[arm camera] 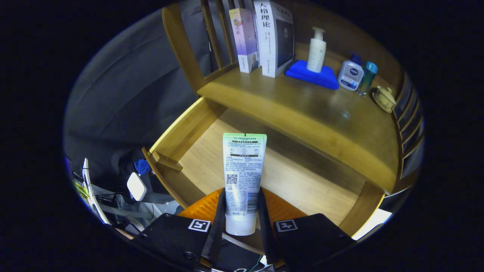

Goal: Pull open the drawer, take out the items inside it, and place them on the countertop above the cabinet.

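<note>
My gripper [242,211] clamps a tube [243,177] near its cap end, both fingers pressing its sides, above the open drawer [196,151] whose floor lies just beyond. The countertop [302,109] waits farther off, with books [261,37] far left and a pump bottle [316,51] on a blue cloth [314,77] far right. Best, I judge, to lift over the lip and set down on the bare near middle

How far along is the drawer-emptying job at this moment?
Done: the drawer is pulled open. In hand: the gripper is shut on the tube, held above the drawer. Left: setting the tube on the countertop, beside the blue cloth and bottles. An orange item lies under the fingers.
</note>
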Motion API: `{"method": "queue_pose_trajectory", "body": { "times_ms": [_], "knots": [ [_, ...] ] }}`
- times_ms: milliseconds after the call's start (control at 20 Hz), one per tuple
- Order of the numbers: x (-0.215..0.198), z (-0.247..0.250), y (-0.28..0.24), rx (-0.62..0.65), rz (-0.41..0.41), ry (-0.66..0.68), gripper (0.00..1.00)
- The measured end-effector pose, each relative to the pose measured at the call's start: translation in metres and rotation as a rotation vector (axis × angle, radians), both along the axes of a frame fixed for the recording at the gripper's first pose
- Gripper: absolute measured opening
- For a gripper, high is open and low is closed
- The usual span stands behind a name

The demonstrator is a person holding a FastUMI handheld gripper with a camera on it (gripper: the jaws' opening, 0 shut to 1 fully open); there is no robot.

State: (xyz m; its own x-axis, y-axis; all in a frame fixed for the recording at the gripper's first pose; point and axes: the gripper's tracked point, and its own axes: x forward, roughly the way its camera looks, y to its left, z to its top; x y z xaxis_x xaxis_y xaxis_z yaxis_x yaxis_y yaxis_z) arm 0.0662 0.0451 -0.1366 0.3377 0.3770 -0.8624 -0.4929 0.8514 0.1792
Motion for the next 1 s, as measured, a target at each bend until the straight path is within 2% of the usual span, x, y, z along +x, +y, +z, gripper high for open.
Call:
{"method": "queue_pose_trajectory", "body": {
  "times_ms": [300, 550, 800, 1000],
  "knots": [
    [0.053, 0.038, -0.023, 0.076, -0.129, -0.050, 0.48],
    [0.118, 0.051, -0.059, 0.105, -0.301, -0.066, 0.48],
    [0.153, 0.023, -0.087, 0.108, -0.459, 0.034, 0.48],
    [0.176, -0.002, -0.095, 0.107, -0.540, 0.081, 0.48]
  ]
}}
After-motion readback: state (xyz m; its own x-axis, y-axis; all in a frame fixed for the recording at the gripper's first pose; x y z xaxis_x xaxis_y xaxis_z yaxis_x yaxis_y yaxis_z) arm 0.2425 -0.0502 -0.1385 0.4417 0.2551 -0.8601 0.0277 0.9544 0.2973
